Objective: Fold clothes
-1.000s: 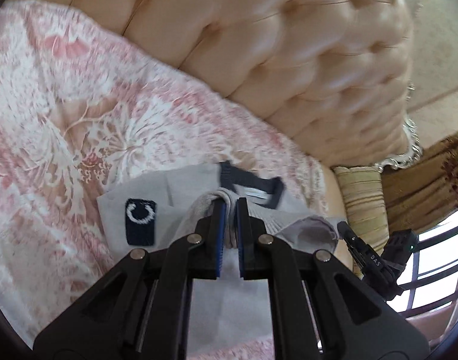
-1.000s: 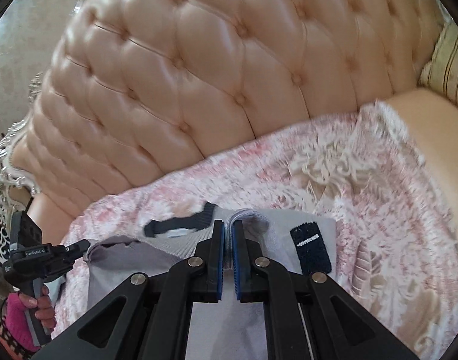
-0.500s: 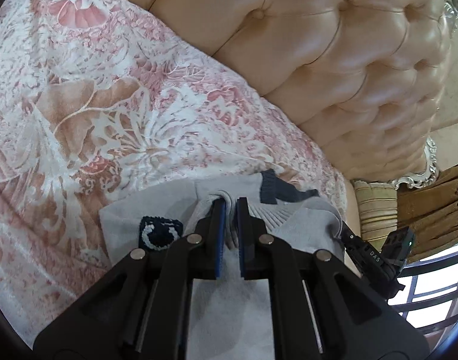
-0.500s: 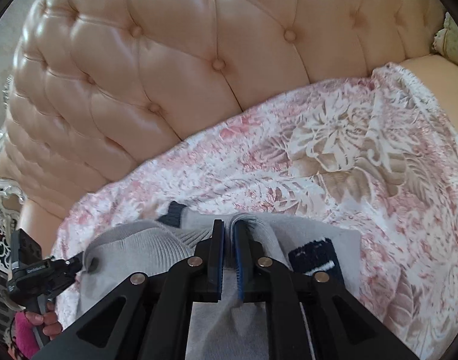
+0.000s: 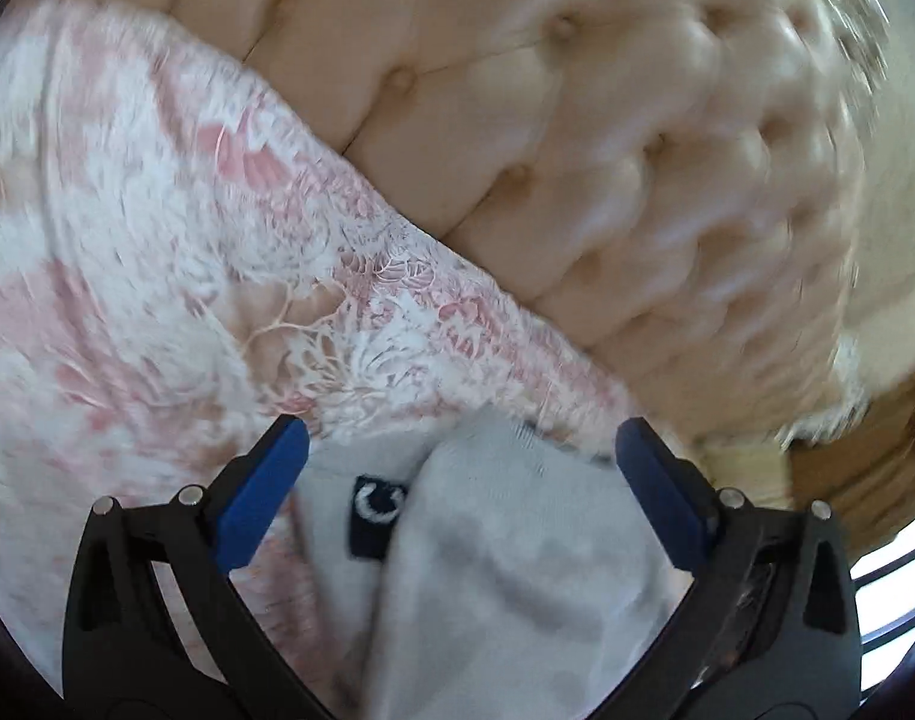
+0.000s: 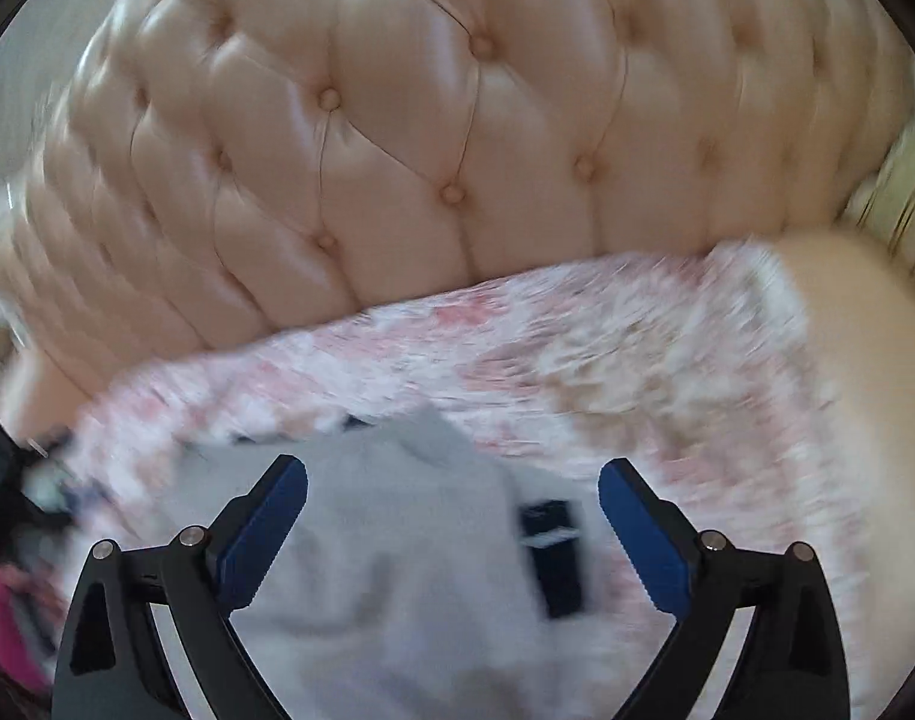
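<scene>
A grey knit garment with a dark navy patch lies folded on the pink floral bedspread. In the left wrist view my left gripper has its jaws opening wide above the garment, and the blue pads touch no cloth. The right wrist view shows the same grey garment with its navy patch below my right gripper. Its jaws are opening too and its pads hold nothing. Both views are blurred by motion.
A tufted beige leather headboard rises behind the bedspread. At the left edge of the right wrist view a pink gloved hand shows. A striped cushion sits at the far right.
Both grippers held a fold of the grey garment and carried it toward the headboard. Now both have let go with jaws spread wide, and the garment lies on the bedspread.
</scene>
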{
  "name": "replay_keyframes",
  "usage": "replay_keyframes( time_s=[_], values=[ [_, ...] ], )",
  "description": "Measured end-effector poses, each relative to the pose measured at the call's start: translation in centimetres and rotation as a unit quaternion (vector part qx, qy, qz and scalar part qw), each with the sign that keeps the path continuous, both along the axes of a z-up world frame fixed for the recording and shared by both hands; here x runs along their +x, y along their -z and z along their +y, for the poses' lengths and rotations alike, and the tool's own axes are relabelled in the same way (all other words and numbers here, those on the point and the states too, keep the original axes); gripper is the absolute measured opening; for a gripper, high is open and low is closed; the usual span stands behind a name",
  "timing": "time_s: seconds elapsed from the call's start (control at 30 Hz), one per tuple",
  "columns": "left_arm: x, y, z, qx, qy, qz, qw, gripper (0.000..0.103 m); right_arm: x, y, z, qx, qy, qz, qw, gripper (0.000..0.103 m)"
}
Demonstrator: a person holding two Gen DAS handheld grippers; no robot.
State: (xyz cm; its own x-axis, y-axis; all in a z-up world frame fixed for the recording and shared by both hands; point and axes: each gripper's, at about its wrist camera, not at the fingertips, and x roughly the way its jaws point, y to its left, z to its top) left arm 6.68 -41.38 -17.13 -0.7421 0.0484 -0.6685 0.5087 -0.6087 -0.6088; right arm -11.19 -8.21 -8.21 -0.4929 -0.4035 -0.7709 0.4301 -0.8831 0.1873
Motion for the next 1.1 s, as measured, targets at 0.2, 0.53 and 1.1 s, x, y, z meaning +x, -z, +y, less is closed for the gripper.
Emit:
replay_keyframes(
  time_s=[0.2,0.53,1.1],
  values=[
    [-2.8,-0.7,10.9,-0.261,0.180,-0.091,0.9441,0.103,6.3,-0.2,-2.6,0.146,-0.088,0.105,0.980,0.099],
    [-7.3,3.7,18.3,-0.364,0.289,-0.150,0.8725,0.103,7.8,2.3,-6.7,0.188,-0.201,0.076,0.958,0.097],
    [-4.1,3.0,17.7,-0.394,0.255,-0.112,0.8761,0.103,0.8,4.9,-16.8,0.151,-0.423,-0.019,0.893,0.030]
  ],
)
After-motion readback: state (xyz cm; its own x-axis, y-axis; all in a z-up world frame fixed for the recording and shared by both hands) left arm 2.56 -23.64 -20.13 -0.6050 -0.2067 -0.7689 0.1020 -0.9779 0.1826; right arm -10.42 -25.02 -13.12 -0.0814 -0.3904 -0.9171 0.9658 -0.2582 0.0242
